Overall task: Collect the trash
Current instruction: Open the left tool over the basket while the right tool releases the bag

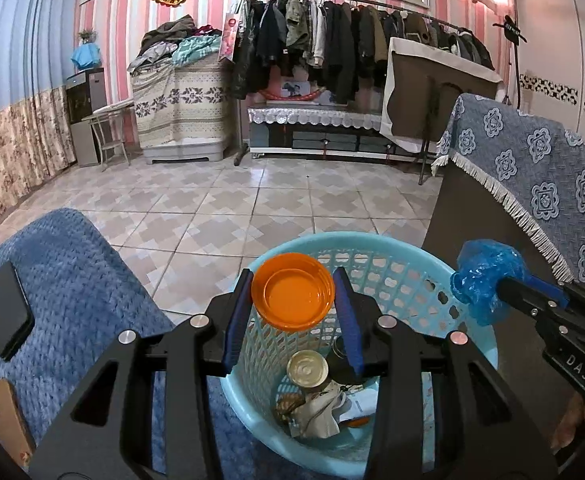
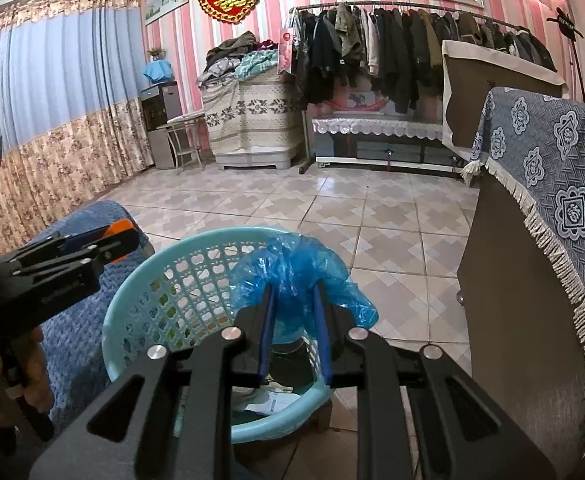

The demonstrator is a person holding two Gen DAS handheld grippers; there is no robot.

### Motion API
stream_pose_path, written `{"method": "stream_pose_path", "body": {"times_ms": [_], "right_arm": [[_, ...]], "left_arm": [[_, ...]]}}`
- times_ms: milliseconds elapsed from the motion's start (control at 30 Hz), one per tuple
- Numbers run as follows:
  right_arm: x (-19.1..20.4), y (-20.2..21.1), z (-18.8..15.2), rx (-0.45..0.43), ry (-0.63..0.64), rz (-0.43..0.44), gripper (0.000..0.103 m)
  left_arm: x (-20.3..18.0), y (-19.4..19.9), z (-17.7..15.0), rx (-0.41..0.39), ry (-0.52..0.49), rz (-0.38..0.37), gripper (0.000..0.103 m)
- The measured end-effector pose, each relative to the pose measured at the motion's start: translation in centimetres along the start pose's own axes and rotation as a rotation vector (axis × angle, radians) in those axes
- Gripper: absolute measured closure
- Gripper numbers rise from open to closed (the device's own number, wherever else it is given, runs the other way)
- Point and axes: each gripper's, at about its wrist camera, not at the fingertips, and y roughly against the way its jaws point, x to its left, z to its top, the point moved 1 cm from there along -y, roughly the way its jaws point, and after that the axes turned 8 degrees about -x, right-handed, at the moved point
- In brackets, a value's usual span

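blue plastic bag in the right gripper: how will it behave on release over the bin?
The blue plastic bag looks thin and crumpled, bulging around the right gripper, so probably floppy and very light. It may cling to the fingers or drift rather than drop cleanly. It hangs over the near rim of the light blue basket, so it could snag there.

Tiled floor point(image 1: 220, 200): turquoise basket point(image 1: 392, 248). Blue blanket point(image 1: 72, 264): two phones point(image 1: 8, 316).

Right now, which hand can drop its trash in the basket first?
Probably the left: its gripper holds the orange cup right above the blue basket's opening. The right gripper's blue plastic bag sits nearer the rim.
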Motion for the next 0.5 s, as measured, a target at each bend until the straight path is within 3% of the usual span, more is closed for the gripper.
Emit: {"method": "stream_pose_path", "body": {"times_ms": [33, 100, 167, 367, 500], "right_arm": [[0.0, 0.0, 0.0, -0.001, 0.000, -0.001, 0.084], [0.0, 0.0, 0.0, 0.000, 0.000, 0.001, 0.084], [0.0, 0.0, 0.0, 0.001, 0.001, 0.001, 0.084], [0.7, -0.5, -0.1, 0.009, 0.005, 0.012, 0.084], [1.3, -1.1, -0.3, 0.014, 0.006, 0.019, 0.084]], "left_arm": [[0.0, 0.0, 0.1, 0.002, -0.004, -0.002, 0.060], [0.1, 0.1, 0.2, -0.008, -0.004, 0.010, 0.036], [0.5, 0.5, 0.5, -0.035, -0.002, 0.043, 0.025], [2.9, 2.4, 1.6, -0.086, 0.015, 0.136, 0.007], [5.1, 3.8, 2.0, -0.105, 0.051, 0.172, 0.006]]}}
